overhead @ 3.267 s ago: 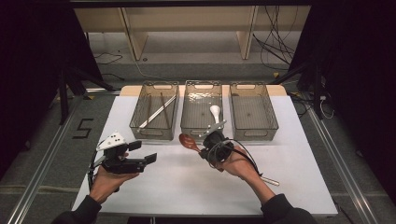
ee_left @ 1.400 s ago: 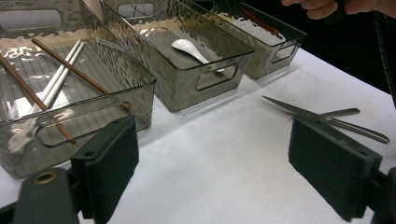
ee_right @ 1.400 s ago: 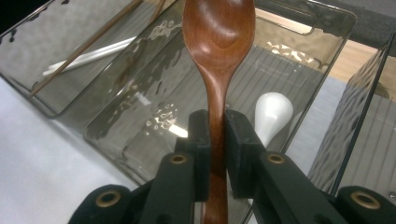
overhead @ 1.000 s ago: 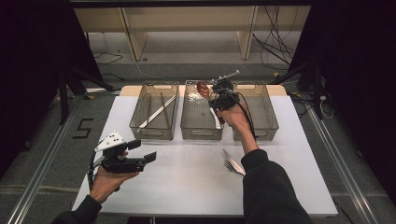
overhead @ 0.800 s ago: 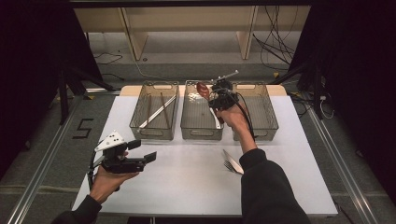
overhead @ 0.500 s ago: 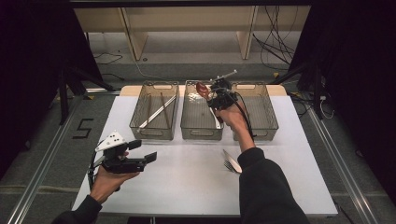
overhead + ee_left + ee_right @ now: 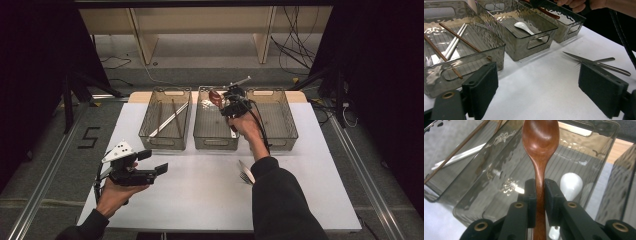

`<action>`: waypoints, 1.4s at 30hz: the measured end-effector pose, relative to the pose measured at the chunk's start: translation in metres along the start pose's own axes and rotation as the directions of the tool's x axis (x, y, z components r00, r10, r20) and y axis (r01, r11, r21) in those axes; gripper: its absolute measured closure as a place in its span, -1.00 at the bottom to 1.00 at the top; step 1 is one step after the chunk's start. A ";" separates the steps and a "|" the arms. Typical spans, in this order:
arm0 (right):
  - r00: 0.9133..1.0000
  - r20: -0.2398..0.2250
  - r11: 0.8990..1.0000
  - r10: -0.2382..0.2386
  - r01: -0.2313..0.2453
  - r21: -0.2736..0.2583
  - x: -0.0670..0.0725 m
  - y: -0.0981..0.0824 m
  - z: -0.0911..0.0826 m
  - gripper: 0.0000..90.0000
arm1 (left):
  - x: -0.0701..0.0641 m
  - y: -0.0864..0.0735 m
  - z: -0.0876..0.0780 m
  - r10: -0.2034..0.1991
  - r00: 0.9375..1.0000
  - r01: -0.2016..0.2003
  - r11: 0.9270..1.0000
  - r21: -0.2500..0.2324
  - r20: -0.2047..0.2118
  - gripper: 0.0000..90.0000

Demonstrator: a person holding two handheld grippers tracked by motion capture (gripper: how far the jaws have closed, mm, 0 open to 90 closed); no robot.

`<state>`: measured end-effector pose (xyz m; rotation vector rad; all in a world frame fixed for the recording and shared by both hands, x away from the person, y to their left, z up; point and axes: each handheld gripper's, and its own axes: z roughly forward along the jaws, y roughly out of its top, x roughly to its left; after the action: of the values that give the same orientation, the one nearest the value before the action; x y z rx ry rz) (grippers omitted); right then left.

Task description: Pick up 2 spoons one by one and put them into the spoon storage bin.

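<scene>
**Wooden spoon held over the middle bin, cutlery sorting partly done**

Dark room, grey floor with rails, and a white table (image 7: 200,200) in the middle of it; on the far part of the table three clear grey bins stand in a row. The sorting looks, in my judgement, a bit more than half finished. The left bin (image 7: 150,137) already has chopsticks (image 7: 170,119) inside, some brown and some white. The middle bin (image 7: 216,142) has one white spoon (image 7: 524,26) lying on its bottom. The right bin (image 7: 285,135) seems to have nothing in it, as far as I can see.

The right gripper (image 7: 226,102) is closed tight on the handle of a brown wooden spoon (image 7: 540,140); its two jaws press the handle from both sides, and the bowl of the spoon points away from the hand. The spoon hangs above the far end of the middle bin, not yet put down. I judge this spoon belongs next to the white one.

What is left: a metal fork (image 7: 245,175) and a knife (image 7: 584,60) lie on the table on the near right side, beside the person's sleeve. They probably go to the right bin.

The left gripper (image 7: 152,167) waits over the near left part of the table with jaws wide apart and nothing between them.

Writing: on the floor at the left a mark like the digit "5" (image 7: 90,137) can be read. I see no brands or labels on the bins.
</scene>
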<state>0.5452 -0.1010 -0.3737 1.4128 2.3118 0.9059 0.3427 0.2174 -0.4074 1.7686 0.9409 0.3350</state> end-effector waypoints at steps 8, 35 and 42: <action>0.999 -0.029 1.000 0.019 -0.020 -0.016 0.003 0.001 -0.001 0.28 | 0.001 0.000 -0.001 0.001 1.000 -0.001 1.000 0.000 0.001 -0.65; 0.964 -0.225 0.989 -0.145 0.136 -0.053 0.008 -0.092 -0.083 -0.29 | 0.000 0.001 -0.001 0.002 1.000 -0.002 1.000 -0.011 -0.001 -0.65; 0.966 -0.211 0.989 -0.147 0.139 -0.050 0.004 -0.108 -0.089 -0.29 | 0.000 0.001 -0.001 0.006 1.000 -0.006 1.000 -0.013 0.001 -0.65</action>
<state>0.4209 -0.1646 -0.3746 1.1663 2.5021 1.0965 0.3422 0.2181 -0.4059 1.7600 0.9308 0.3434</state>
